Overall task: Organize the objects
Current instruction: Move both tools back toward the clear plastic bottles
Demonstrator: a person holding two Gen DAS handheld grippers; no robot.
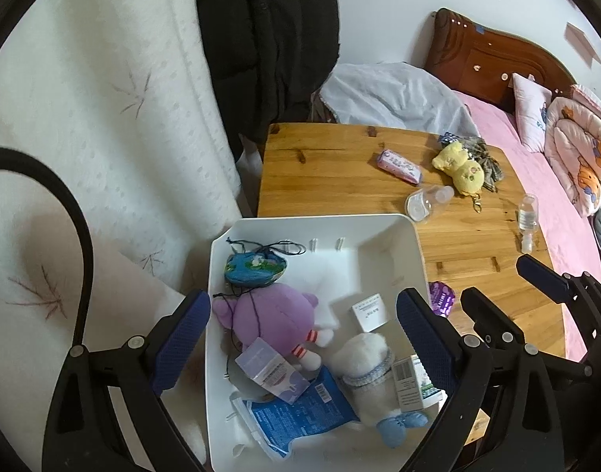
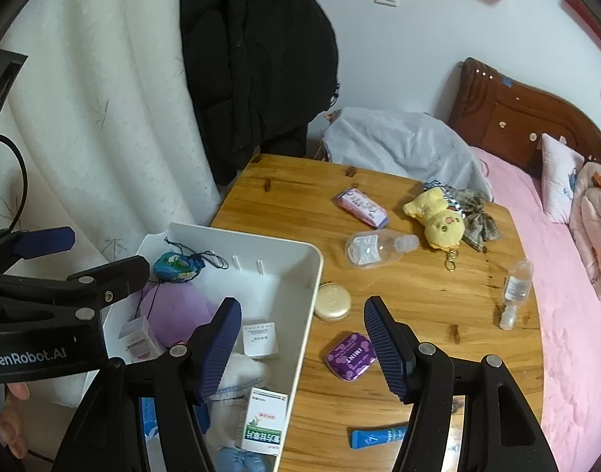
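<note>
Hovering over the desk [image 2: 438,287] with both tools empty, we seem to be between picks. Our right hand-held gripper [image 2: 304,350] has its fingers spread apart with nothing between them, poised above the near edge of the desk, where the purple mint tin [image 2: 350,356] lies just beyond its tips. Our left hand-held gripper [image 1: 304,338] is likewise spread and empty, hanging over the white bin [image 1: 412,244] at the desk's near left corner, which already holds a purple plush [image 1: 269,314], a white plush [image 1: 367,369], a blue pouch [image 1: 255,267] and several small boxes.

Nearest of all, a blue tube [image 2: 379,436] lies by the near edge. A round gold compact [image 2: 332,301] touches the bin's outer wall. Farther on lie a clear bottle [image 2: 373,249] on its side, a yellow plush keychain [image 2: 438,220] and a pink packet [image 2: 361,203]; a small dropper bottle [image 2: 515,289] sits by the right edge.

We judge the tin the likeliest next pick: lowering, closing across its flat sides, then carrying it left into the bin.
</note>
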